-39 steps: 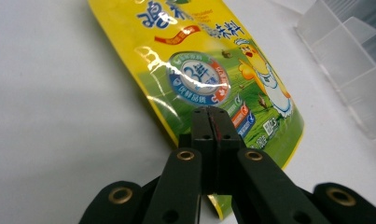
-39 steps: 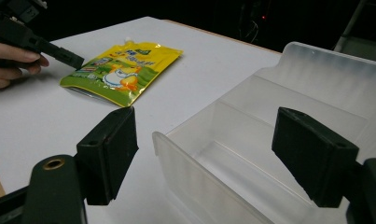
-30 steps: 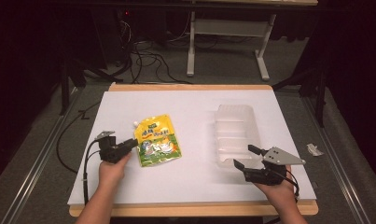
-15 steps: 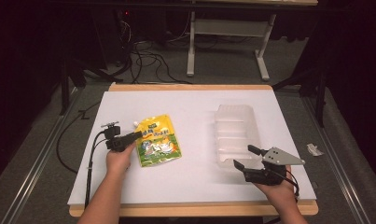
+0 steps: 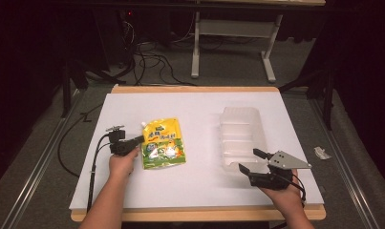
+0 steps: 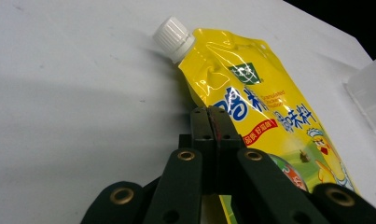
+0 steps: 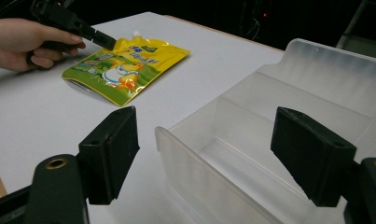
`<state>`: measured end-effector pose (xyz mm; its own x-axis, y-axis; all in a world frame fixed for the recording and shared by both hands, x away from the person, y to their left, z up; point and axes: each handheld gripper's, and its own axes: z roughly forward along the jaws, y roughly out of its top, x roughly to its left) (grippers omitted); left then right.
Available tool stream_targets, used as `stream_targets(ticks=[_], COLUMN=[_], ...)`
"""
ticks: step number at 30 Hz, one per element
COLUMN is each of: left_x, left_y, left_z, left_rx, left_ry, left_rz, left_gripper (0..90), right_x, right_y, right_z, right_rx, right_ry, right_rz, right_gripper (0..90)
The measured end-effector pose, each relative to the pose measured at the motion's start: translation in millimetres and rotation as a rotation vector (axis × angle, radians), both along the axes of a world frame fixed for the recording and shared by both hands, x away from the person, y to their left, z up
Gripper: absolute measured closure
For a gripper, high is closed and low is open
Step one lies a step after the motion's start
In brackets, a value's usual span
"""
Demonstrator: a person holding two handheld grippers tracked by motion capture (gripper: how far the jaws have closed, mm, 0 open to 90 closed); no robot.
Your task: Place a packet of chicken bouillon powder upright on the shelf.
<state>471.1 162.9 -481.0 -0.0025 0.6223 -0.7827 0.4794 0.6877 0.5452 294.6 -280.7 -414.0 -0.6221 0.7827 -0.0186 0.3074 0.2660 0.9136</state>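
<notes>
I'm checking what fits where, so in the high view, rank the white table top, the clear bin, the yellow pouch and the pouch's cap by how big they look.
1. White table top
2. Clear bin
3. Yellow pouch
4. Cap, tiny

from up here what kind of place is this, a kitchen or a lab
Probably a lab or recording workspace, not a kitchen: a white-topped table with a wooden edge, loose black cables on the grey floor, and a metal-legged desk frame behind in the dark.
</notes>
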Motion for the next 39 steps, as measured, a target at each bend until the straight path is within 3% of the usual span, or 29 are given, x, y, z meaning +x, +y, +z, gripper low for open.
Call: stream_targets(ticks=[1, 2, 4, 5, 6, 7, 8, 9, 11, 14, 18, 19, 22, 27, 29, 39], left_x=[-3.5, -3.5, -10.6, -10.6, -15.4, -15.4, -21.3, -21.3, -31.0, -37.8, -56.8, -56.8, -72.4, -89.8, -103.2, -135.7], left_y=[-0.9, -0.9, -3.9, -3.9, -4.5, -4.5, -5.1, -5.1, -5.0, -5.5, -6.6, -6.6, -9.4, -11.6, -13.9, -16.9], left_z=[1.3, 1.3, 3.5, 3.5, 7.4, 7.4, 14.5, 14.5, 26.3, 32.9, 47.2, 47.2, 56.2, 63.6, 67.2, 71.9], left_rx=[0.019, 0.019, 0.065, 0.065, 0.077, 0.077, 0.077, 0.077, 0.072, 0.064, 0.071, 0.071, 0.076, 0.082, 0.106, 0.129], left_ry=[-0.025, -0.025, -0.069, -0.069, -0.108, -0.108, -0.162, -0.162, -0.224, -0.257, -0.333, -0.333, -0.394, -0.445, -0.484, -0.56], left_rz=[-0.018, -0.018, -0.04, -0.04, -0.049, -0.049, -0.056, -0.056, -0.067, -0.07, -0.097, -0.097, -0.115, -0.141, -0.163, -0.228], left_gripper=[90.0, 90.0, 90.0, 90.0, 90.0, 90.0, 90.0, 90.0, 90.0, 90.0, 90.0, 90.0, 90.0, 90.0, 90.0, 90.0], right_x=[0.0, 0.0, 0.4, 0.4, 0.5, 0.5, 0.6, 0.6, 0.2, 0.4, 0.2, 0.1, -1.2, -3.1, -4.4, -9.9], right_y=[-0.1, -0.1, -0.3, -0.3, -0.3, -0.3, -0.2, -0.2, 0.2, 0.3, 2.3, 3.0, 5.1, 8.9, 13.0, 30.4], right_z=[0.1, 0.1, 0.3, 0.3, 0.2, 0.1, 0.1, 0.3, 0.6, 0.6, 0.9, 1.1, 2.1, 3.1, 3.9, 5.2], right_rx=[0.0, 0.0, 0.001, 0.001, 0.003, 0.005, 0.004, 0.003, 0.006, 0.007, 0.009, 0.012, 0.011, 0.017, 0.017, 0.005], right_ry=[0.001, 0.001, -0.006, -0.006, -0.002, -0.001, -0.004, -0.005, -0.006, -0.01, -0.007, -0.008, -0.014, -0.019, -0.028, -0.037], right_rz=[0.0, 0.0, 0.003, 0.003, 0.001, 0.001, 0.002, 0.002, 0.002, 0.005, 0.009, 0.011, 0.015, 0.023, 0.033, 0.061], right_gripper=[23.7, 23.7, 23.7, 23.7, 23.7, 23.7, 23.7, 23.8, 23.8, 23.9, 24.0, 24.0, 24.0, 23.9, 23.9, 23.6])
